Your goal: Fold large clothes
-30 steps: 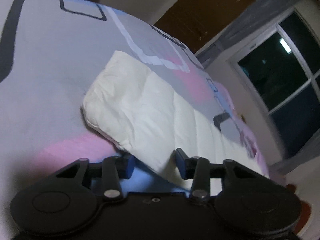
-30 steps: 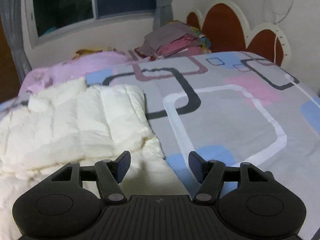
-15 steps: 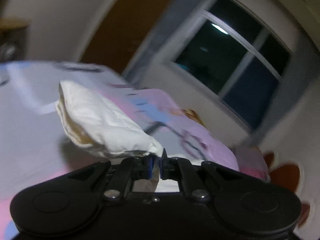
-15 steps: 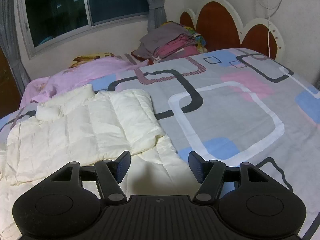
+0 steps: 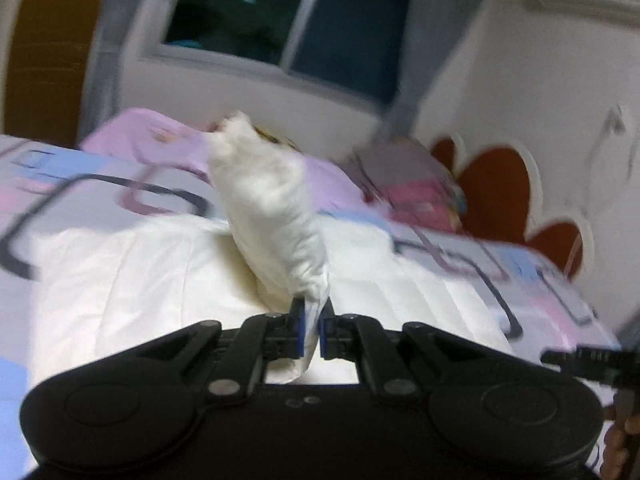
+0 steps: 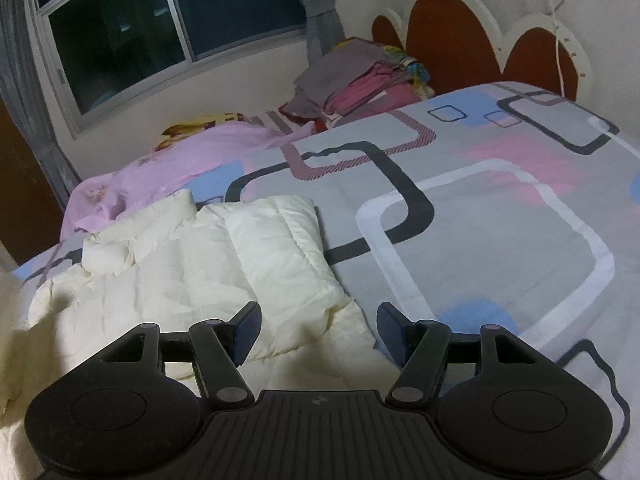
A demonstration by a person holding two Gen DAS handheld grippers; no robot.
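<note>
Cream quilted jacket (image 6: 208,280) lies on patterned bedspread (image 6: 500,240), ahead-left of right gripper (image 6: 318,334), fingers spread apart. Left gripper (image 5: 311,330) pinches a raised sleeve (image 5: 276,208).

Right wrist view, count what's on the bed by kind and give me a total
Cream puffy jacket: 1
Pink blanket: 1
Pile of folded clothes: 1
Total: 3
</note>
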